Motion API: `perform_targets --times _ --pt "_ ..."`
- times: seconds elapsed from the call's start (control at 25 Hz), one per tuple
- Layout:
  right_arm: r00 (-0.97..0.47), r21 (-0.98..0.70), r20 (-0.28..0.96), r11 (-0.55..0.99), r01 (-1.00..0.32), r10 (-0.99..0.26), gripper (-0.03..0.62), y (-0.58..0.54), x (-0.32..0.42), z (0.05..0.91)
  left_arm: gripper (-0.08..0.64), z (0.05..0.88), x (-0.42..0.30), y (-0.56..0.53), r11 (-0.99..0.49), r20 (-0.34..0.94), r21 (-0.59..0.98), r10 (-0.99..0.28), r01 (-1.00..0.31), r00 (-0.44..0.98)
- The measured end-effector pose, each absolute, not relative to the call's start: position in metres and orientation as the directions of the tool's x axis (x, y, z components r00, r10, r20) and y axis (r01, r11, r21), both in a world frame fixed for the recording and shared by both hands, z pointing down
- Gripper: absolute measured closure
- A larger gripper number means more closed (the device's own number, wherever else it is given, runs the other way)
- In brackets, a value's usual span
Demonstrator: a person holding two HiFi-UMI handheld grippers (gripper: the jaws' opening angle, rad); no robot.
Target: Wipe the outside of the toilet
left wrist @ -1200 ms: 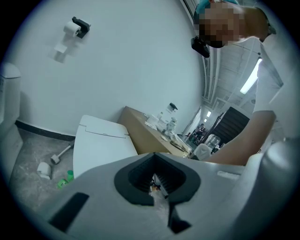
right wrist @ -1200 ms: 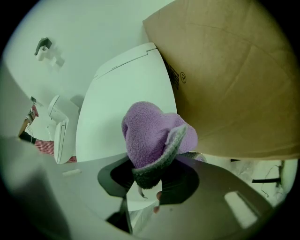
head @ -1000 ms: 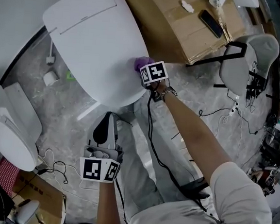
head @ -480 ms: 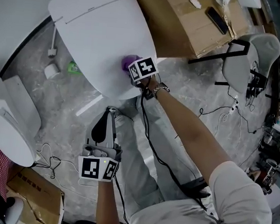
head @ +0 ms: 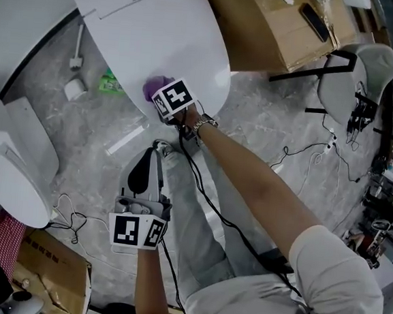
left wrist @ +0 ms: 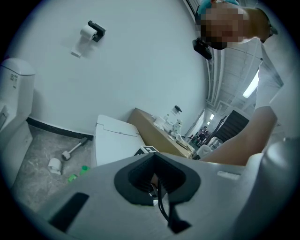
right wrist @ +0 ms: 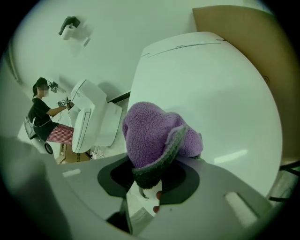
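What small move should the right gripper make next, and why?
Probably slide the right gripper sideways along the toilet lid: its jaws clamp the purple cloth, which rests against the lid near its front edge, and broad white surface lies beyond.

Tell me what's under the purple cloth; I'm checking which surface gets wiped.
The closed white toilet lid lies under the purple cloth in the right claw; the covered patch is hidden.

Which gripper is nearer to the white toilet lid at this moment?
Right. The right gripper holds the purple cloth at the toilet lid, near its front edge; the left gripper hangs lower, over the floor, apart from the lid.
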State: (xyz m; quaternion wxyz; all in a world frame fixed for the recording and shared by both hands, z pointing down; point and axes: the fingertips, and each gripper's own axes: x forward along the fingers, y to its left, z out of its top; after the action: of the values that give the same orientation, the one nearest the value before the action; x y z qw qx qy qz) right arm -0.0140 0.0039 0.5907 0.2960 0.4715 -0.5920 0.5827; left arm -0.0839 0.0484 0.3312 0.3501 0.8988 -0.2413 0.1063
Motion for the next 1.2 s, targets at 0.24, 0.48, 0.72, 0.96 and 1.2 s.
perform_targets --times 0.24,0.48,0.72,0.96,1.2 --pt "-0.403 -0.421 0.896 -0.070 -0.904 -0.187 0.467 0.000 -0.048 0.592 0.554 0.334 -0.108 0.041 -0.618 0.361 0.579 -0.390 -0.532 0.847" --pt "-0.401 -0.412 0.900 -0.034 -0.910 -0.170 0.468 0.002 -0.063 0.591 0.554 0.334 -0.124 0.035 -0.592 0.358 0.583 -0.428 -0.556 0.830" --pt "-0.423 -0.434 0.888 -0.025 -0.900 -0.181 0.468 0.004 -0.065 0.592 0.554 0.339 -0.132 0.036 -0.580 0.365 0.579 -0.444 -0.573 0.818" --pt "-0.463 -0.478 0.860 -0.024 -0.878 -0.213 0.468 0.007 -0.066 0.593 0.554 0.358 -0.127 0.045 -0.551 0.391 0.574 -0.467 -0.606 0.793" --pt "-0.503 -0.507 0.843 0.029 -0.861 -0.190 0.469 0.043 -0.060 0.590 0.554 0.355 -0.089 0.076 -0.551 0.399 0.573 -0.460 -0.607 0.793"
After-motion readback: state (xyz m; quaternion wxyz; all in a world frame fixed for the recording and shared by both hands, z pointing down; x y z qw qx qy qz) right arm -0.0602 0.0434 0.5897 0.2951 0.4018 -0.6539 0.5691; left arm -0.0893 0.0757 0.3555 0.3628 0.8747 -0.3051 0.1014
